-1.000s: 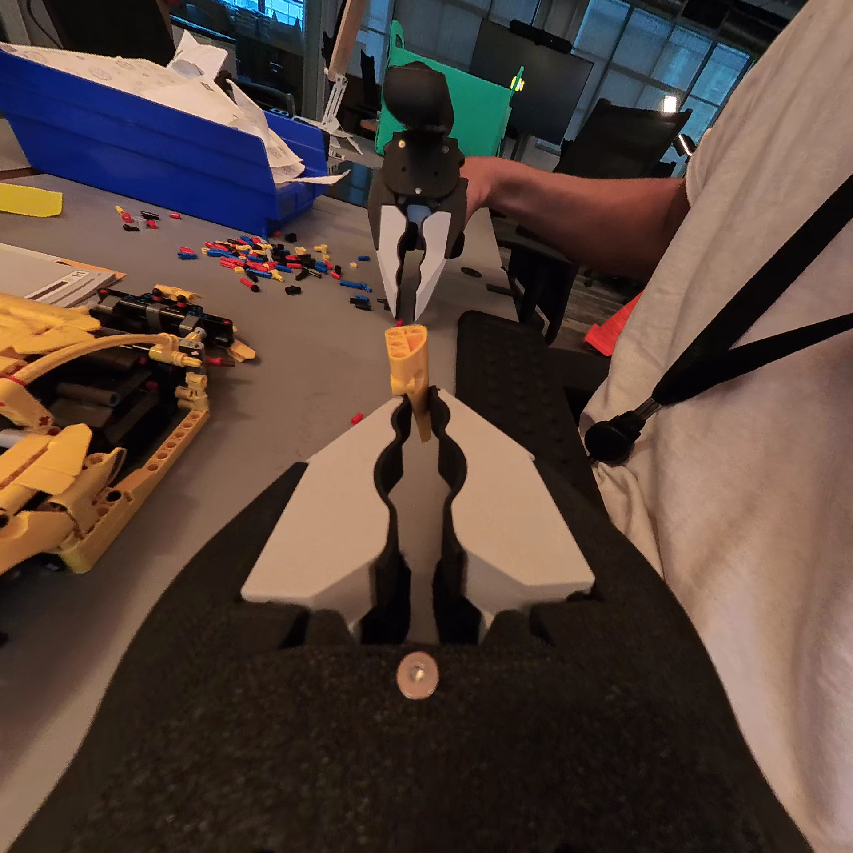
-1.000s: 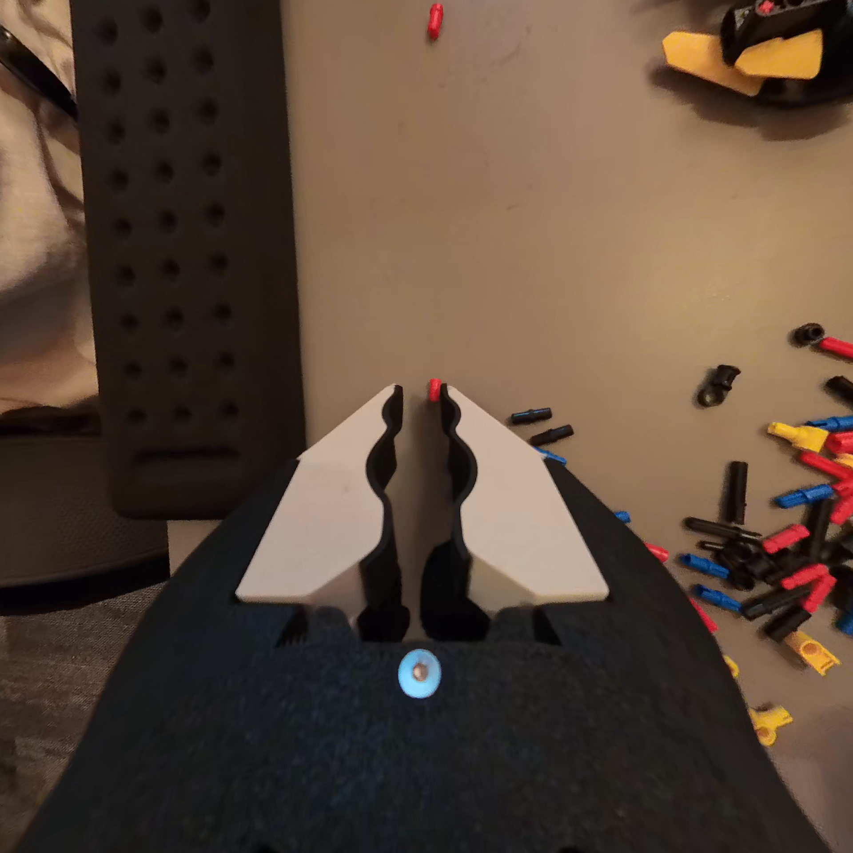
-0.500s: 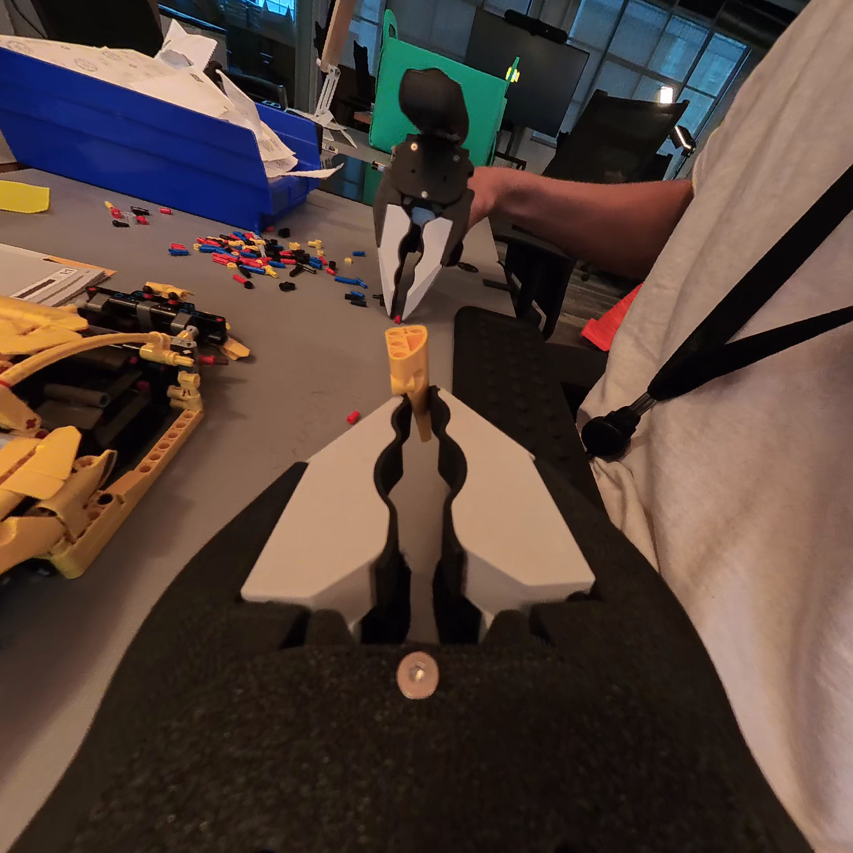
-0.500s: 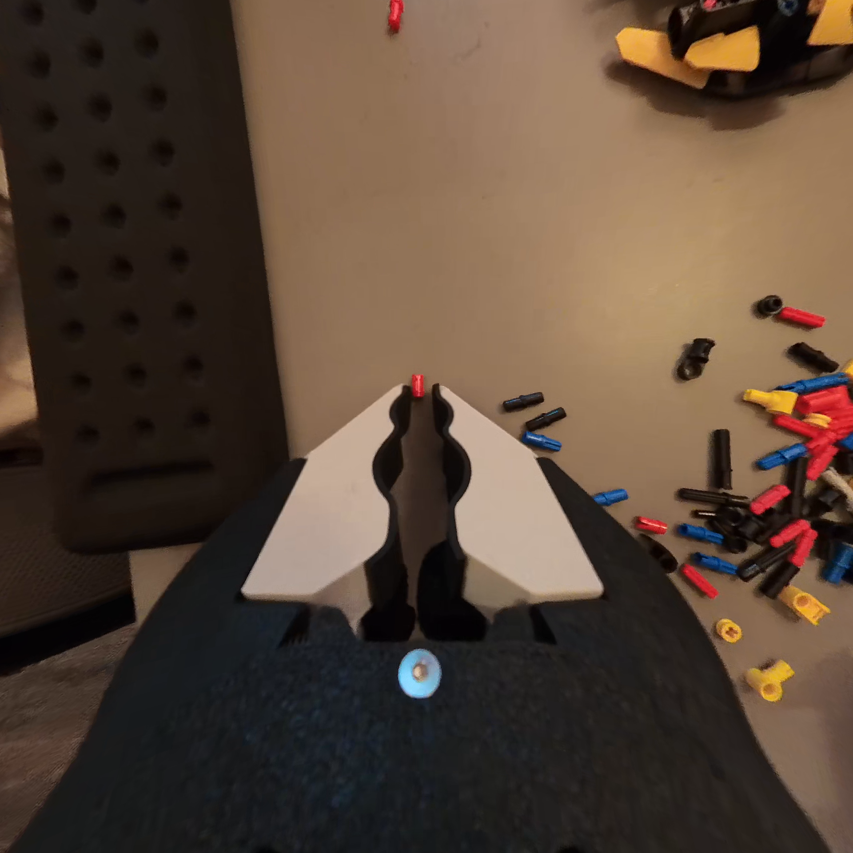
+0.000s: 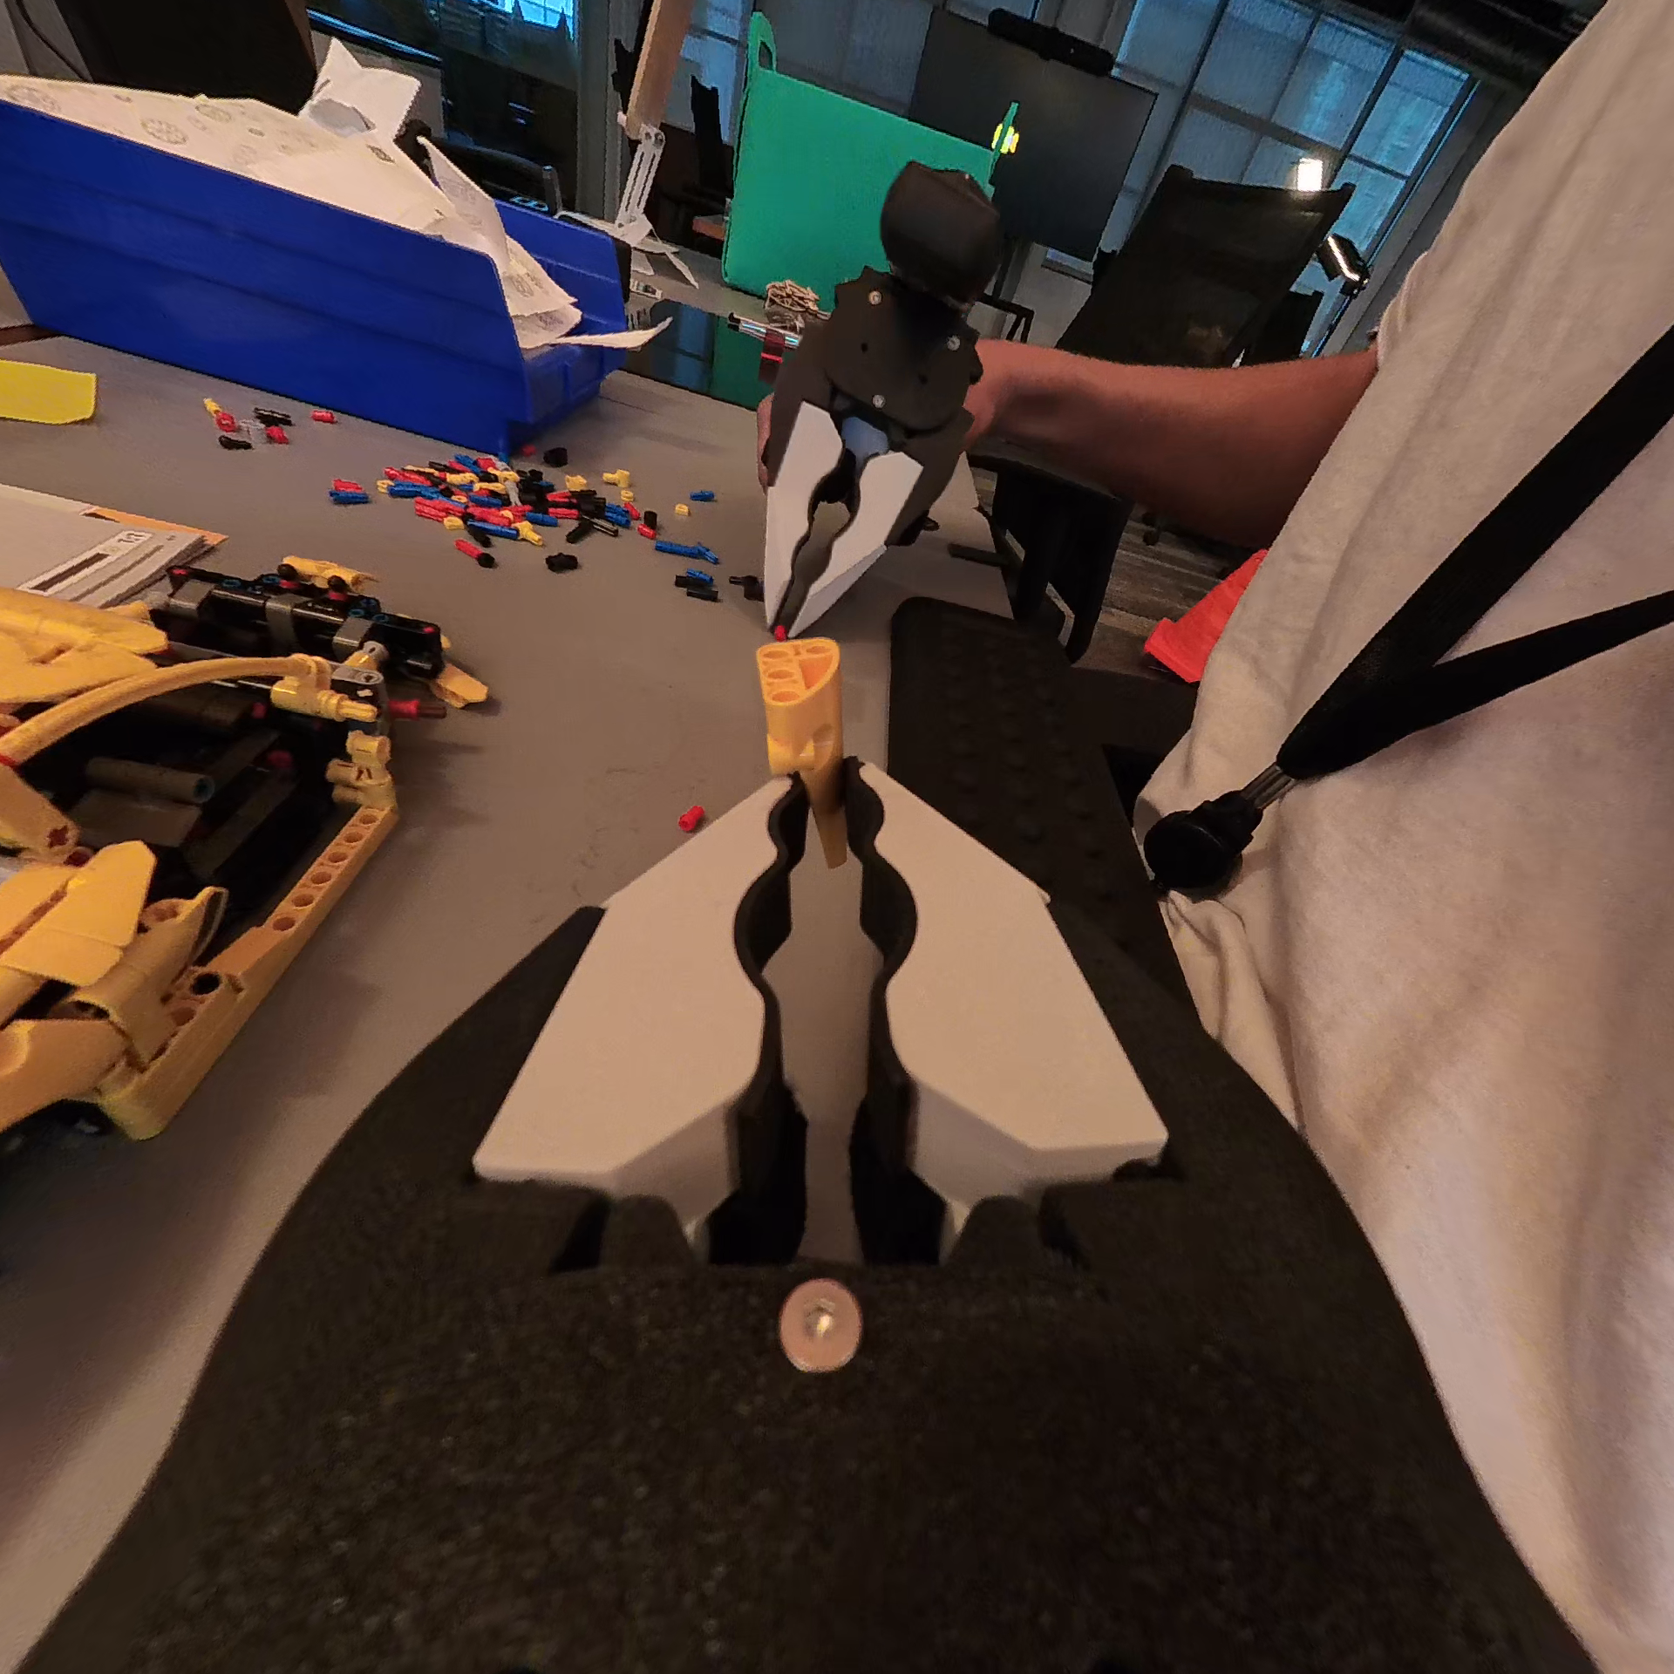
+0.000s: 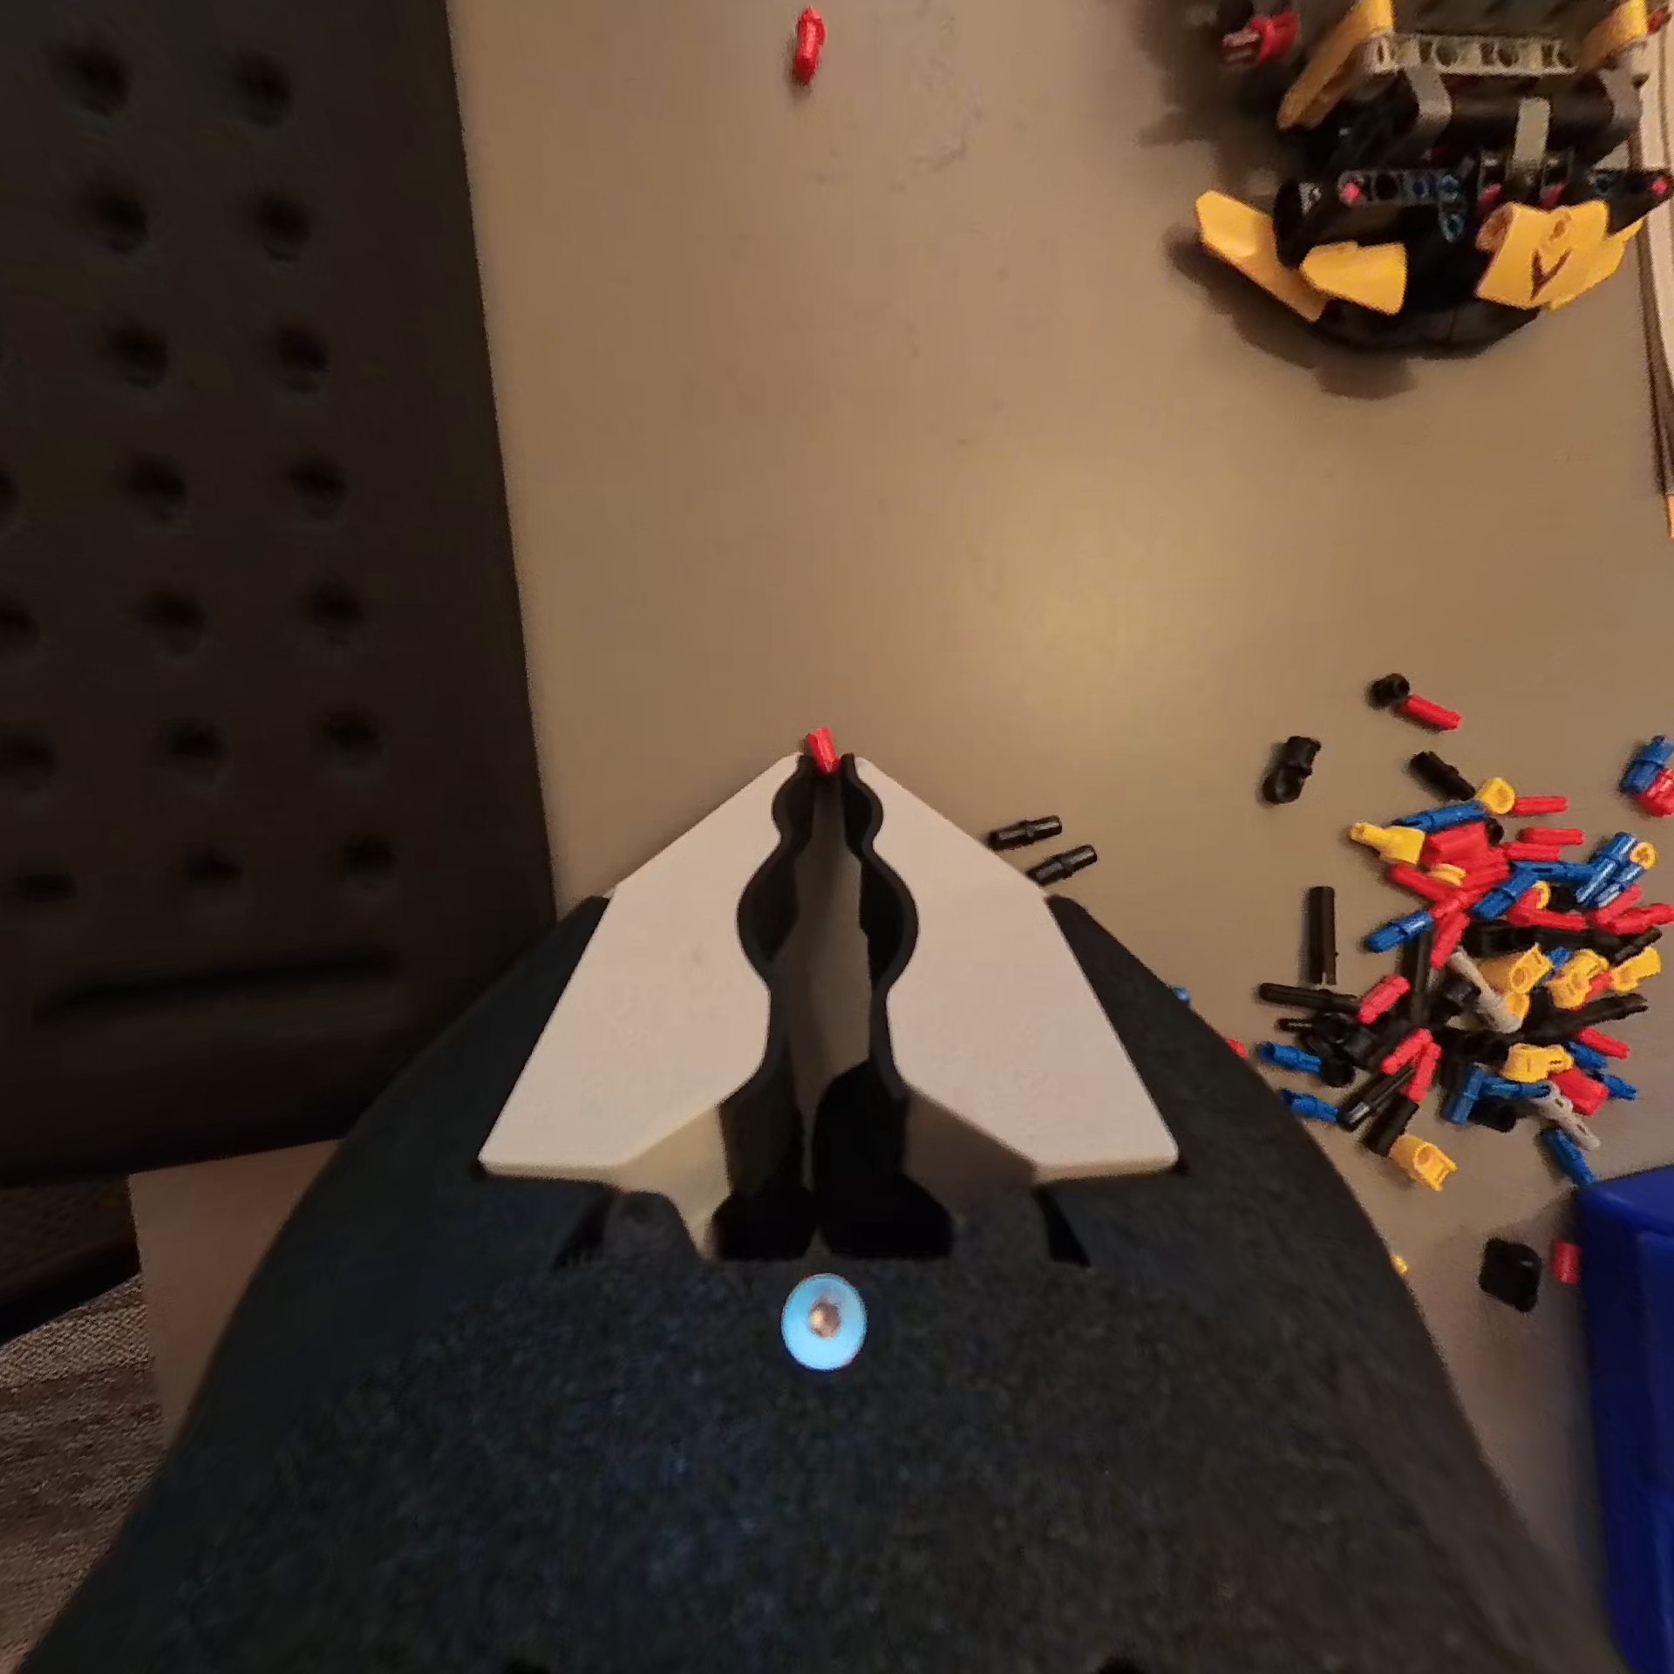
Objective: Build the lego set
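Bare table lies between scattered pins and black mat.

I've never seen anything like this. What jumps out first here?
The left gripper pinches a yellow holed lego piece upright, while the right gripper brings a tiny red pin toward its top. Left of them sits a half-built yellow and black lego model, with a scatter of red, blue and black pins behind.

It looks like an office or lab workspace. Far behind the grey bench are large grid windows, a dark monitor, a green board and a black office chair; a blue storage bin with papers stands on the bench.
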`<state>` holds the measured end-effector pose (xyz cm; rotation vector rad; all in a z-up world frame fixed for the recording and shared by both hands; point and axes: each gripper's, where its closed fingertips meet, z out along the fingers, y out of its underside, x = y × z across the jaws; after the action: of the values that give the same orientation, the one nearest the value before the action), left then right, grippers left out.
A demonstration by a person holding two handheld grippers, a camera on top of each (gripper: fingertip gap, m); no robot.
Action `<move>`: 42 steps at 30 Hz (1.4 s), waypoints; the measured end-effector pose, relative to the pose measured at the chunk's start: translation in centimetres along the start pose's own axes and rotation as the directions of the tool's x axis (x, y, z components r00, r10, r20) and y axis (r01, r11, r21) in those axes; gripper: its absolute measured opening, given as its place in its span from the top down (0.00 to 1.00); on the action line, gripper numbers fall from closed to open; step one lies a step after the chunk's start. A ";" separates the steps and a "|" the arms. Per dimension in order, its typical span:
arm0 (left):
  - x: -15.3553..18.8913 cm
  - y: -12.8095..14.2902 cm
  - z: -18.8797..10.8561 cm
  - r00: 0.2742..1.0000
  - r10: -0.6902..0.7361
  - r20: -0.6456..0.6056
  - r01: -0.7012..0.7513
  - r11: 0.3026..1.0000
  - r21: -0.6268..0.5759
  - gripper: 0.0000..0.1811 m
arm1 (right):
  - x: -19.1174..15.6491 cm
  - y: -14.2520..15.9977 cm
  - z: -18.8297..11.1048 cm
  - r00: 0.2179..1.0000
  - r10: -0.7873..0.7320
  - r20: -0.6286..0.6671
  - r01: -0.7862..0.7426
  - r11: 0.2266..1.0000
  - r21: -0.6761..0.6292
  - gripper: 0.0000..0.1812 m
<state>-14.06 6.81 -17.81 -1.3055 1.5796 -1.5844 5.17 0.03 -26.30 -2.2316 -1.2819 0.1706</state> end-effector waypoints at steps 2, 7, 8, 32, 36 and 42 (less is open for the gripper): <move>0.0 0.0 0.0 1.000 0.001 0.000 -0.001 1.000 -0.001 0.96 | 0.0 -0.2 0.1 0.999 -0.028 -0.023 0.028 1.000 0.002 0.98; 0.0 0.0 0.0 1.000 0.003 -0.001 -0.003 1.000 -0.001 0.96 | -0.2 -0.3 0.1 0.999 -0.035 -0.037 0.035 0.999 -0.003 0.96; 0.1 0.0 0.0 1.000 0.003 -0.002 -0.003 1.000 -0.002 0.96 | -0.2 -0.4 0.1 0.999 -0.023 -0.026 0.024 1.000 0.000 0.96; 1.0 -1.5 -0.3 0.996 0.088 -0.001 -0.088 0.991 0.099 0.96 | -1.7 -15.2 0.8 0.997 -0.005 0.075 -0.023 0.926 0.376 0.98; 1.3 -1.8 -0.4 0.993 0.120 0.008 -0.120 0.986 0.117 0.96 | -2.8 -20.1 1.4 0.976 -0.210 -0.060 0.219 0.924 0.314 0.98; 1.3 -1.8 -0.4 0.995 0.096 -0.006 -0.094 0.989 0.117 0.96 | -3.5 -22.4 1.5 0.955 -0.282 -0.088 0.295 0.906 0.302 0.98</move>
<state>-14.45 6.15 -15.72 -1.1444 1.5099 -1.6026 -14.25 6.46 -16.43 -1.7492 -1.4348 0.1969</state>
